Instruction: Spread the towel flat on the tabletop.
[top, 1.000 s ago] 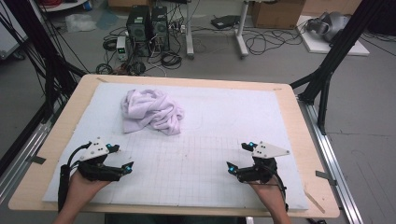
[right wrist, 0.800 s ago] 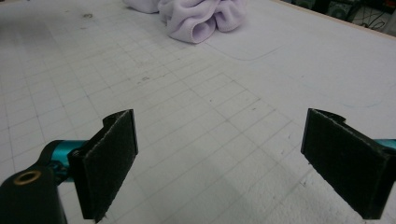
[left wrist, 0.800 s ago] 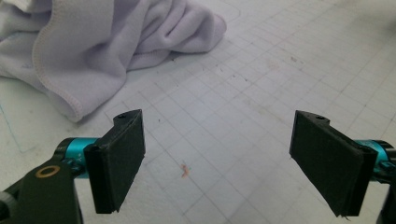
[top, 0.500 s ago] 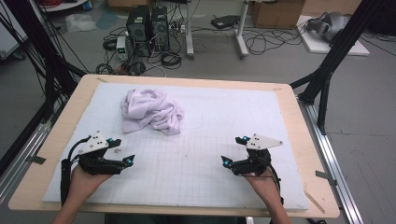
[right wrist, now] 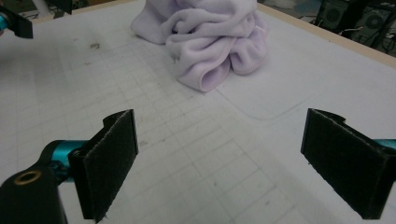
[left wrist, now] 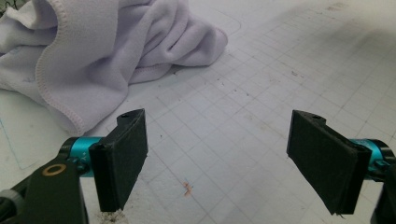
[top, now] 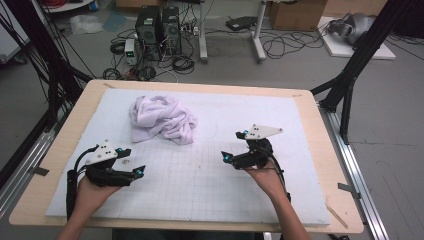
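A crumpled pale lilac towel (top: 161, 119) lies in a heap on the white gridded mat (top: 200, 185), toward its back left. My left gripper (top: 134, 161) hovers near the mat's front left, open, nothing between its jaws; in the left gripper view the towel (left wrist: 93, 51) sits just beyond the left pad. My right gripper (top: 235, 145) is open at the right of centre, pointing left toward the towel (right wrist: 210, 39), which lies some way ahead of its empty jaws.
The mat covers a wooden table (top: 330, 150) with a bare rim all round. Beyond the far edge the floor holds computer towers (top: 157, 30), cables and black frame legs (top: 350, 75). The left gripper's jaw tip (right wrist: 16, 23) shows far off in the right gripper view.
My right gripper has moved forward and left, toward the towel, rising a little off the mat. My left gripper has edged slightly right. Both stay open.
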The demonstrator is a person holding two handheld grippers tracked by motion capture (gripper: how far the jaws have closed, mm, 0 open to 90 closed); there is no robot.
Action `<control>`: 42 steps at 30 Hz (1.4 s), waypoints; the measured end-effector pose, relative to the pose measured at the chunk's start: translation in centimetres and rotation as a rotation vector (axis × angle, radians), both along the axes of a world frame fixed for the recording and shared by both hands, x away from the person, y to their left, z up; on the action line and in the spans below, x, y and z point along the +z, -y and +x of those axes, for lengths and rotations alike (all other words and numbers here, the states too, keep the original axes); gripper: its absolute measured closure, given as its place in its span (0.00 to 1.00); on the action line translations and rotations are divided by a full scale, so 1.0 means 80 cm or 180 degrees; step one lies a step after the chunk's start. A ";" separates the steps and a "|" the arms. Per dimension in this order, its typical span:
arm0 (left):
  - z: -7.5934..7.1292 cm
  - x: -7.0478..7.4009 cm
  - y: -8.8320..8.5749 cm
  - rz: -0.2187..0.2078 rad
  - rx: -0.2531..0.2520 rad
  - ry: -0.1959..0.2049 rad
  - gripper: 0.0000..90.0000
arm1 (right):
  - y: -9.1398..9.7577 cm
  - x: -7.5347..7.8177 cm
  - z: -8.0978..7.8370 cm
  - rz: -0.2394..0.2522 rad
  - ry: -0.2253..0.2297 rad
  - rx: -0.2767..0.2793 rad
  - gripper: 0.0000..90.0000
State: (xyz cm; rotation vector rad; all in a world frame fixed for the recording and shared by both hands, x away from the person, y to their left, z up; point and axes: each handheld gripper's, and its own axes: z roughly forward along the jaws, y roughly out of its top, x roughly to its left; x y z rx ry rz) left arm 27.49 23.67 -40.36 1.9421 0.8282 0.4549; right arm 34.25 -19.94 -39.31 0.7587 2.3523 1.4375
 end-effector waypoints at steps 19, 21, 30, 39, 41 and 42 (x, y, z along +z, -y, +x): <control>0.000 -0.001 -0.003 -0.0015 0.0005 0.0000 0.23 | -0.068 0.052 0.069 -0.0106 0.0009 0.0222 0.15; 0.000 -0.001 -0.004 -0.0016 0.0018 0.0002 0.23 | -0.075 0.057 0.076 -0.0141 0.0013 0.0260 0.15; 0.001 -0.001 -0.006 -0.0020 0.0034 0.0002 0.23 | -0.110 0.087 0.102 -0.0174 0.0073 0.0342 0.15; 0.000 -0.001 -0.007 -0.0021 0.0038 0.0009 0.23 | -0.154 0.081 0.118 -0.0251 0.0088 0.0420 0.17; 0.000 -0.001 -0.008 -0.0022 0.0045 0.0007 0.23 | -0.164 0.070 0.123 -0.0297 0.0051 0.0443 0.17; 0.000 -0.001 -0.008 -0.0015 0.0044 0.0006 0.23 | -0.167 0.067 0.125 -0.0302 0.0026 0.0435 0.17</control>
